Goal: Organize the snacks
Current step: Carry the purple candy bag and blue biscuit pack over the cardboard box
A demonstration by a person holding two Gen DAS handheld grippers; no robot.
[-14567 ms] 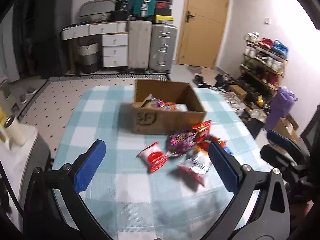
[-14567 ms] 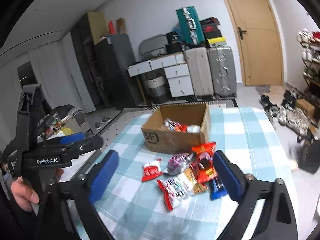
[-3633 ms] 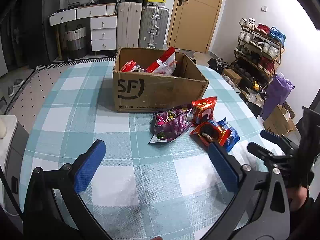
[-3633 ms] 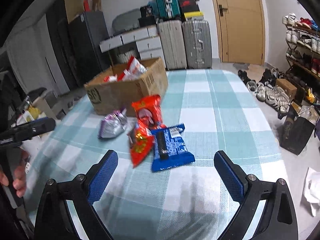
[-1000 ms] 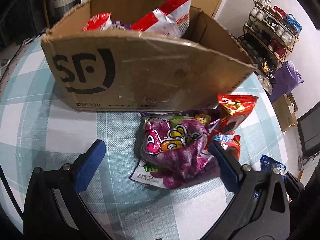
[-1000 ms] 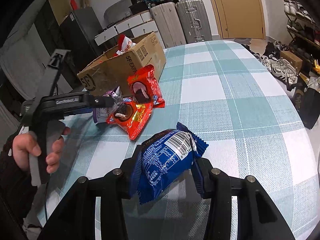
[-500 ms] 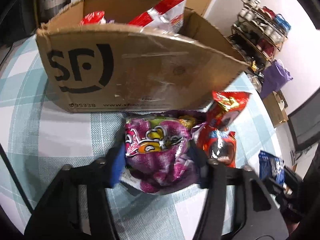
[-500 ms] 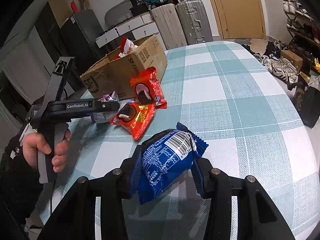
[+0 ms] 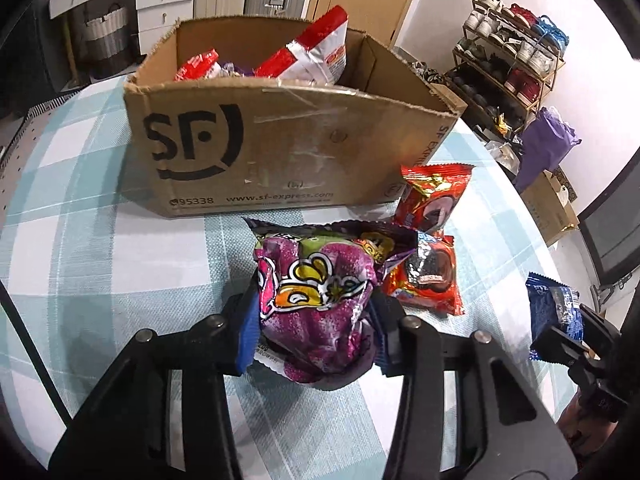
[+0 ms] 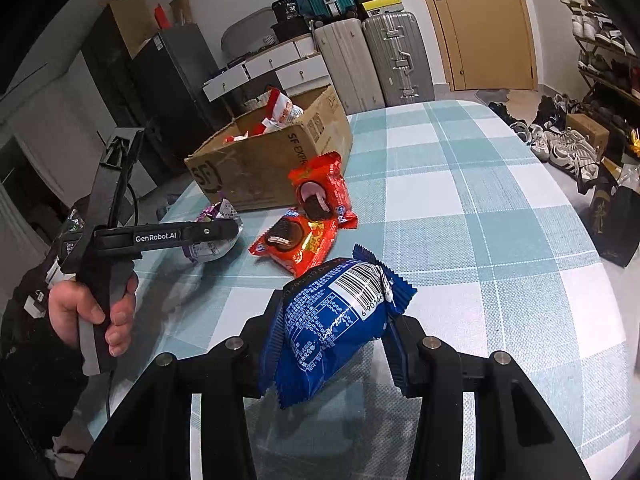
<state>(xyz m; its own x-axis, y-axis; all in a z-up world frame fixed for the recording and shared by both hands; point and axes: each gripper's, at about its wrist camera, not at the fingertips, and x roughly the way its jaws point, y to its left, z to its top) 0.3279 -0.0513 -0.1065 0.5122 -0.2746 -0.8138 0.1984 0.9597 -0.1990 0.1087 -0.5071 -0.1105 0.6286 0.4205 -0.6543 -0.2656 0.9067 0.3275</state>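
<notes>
Jaws of the left gripper (image 9: 314,320) just been closing, now squeezed on the purple bag (image 9: 316,300), with its sides bulging between the pads. Bag puffed up, long way pointing ahead and away from the jaws, top edge toward the box.

Jaws of the right gripper (image 10: 334,336) pinched tight on the blue pack (image 10: 332,324). Pack standing up between the pads, barcode end up, a little above the checked tablecloth (image 10: 500,208).

Ahead of the left jaws: the cardboard box (image 9: 288,152), just beyond the purple bag, open on top, with red and white bags (image 9: 316,52) already sticking out. Left hand nearer to the box than the right. Probably an up-and-over move next, since the near wall of the box stands taller than the bag.

Off to the right of the left jaws: two red cookie packs (image 9: 428,276), one lying flat beside the purple bag, one leaning against the box corner. Both not yet put away.

From the right jaws: box ahead and to the left, well apart, with the red packs lying between. A hand (image 10: 92,312) gripping the left gripper's handle at the far left.
</notes>
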